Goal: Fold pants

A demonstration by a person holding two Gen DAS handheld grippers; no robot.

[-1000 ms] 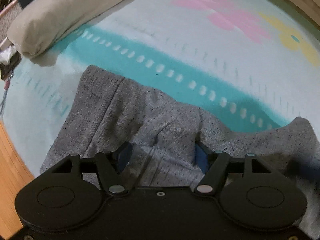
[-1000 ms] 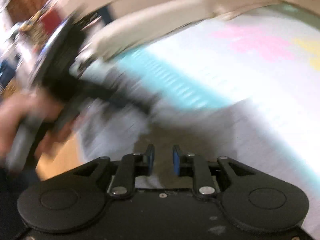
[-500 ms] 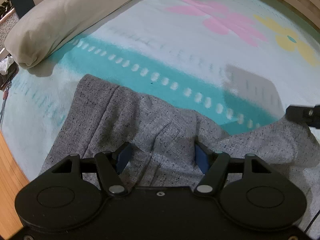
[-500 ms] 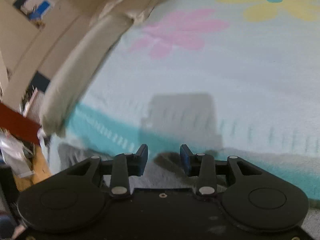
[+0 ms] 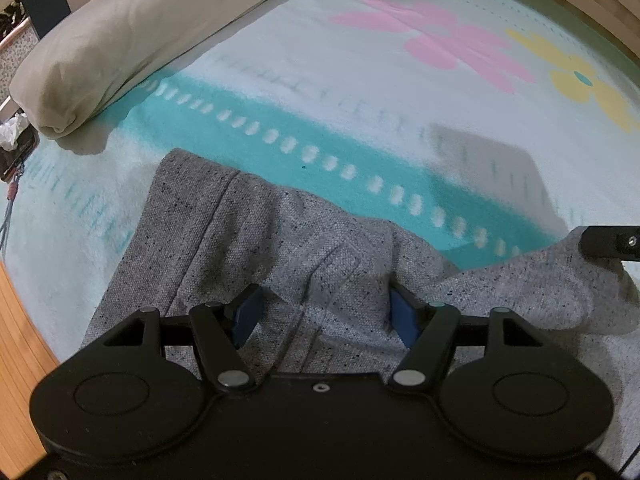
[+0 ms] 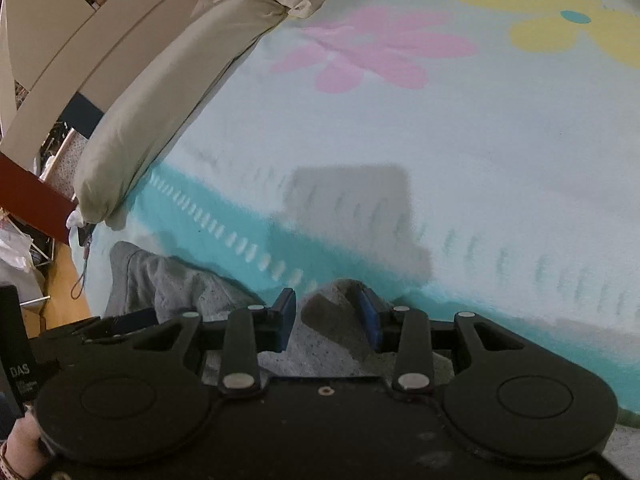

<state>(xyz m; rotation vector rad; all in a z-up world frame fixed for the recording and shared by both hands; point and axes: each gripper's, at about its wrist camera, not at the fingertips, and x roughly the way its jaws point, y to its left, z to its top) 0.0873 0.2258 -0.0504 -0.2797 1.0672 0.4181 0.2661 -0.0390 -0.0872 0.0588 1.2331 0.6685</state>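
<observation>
Down at six o'clock in the left wrist view, the left gripper has its blue pads spread wide, and the grey speckled pants are bunched between them; whether the pads press the cloth cannot be told. The pants lie on a pale blanket with a teal band, a pink flower and a yellow one. Only this view shows the pants' full spread, from nine o'clock across to three, where a black part of the right gripper enters over the cloth. From the right wrist view, the right gripper stands moderately open, a raised fold of pants between its pads, resting against the right one. That view alone shows a hand at seven o'clock. A beige pillow lies toward ten o'clock.
</observation>
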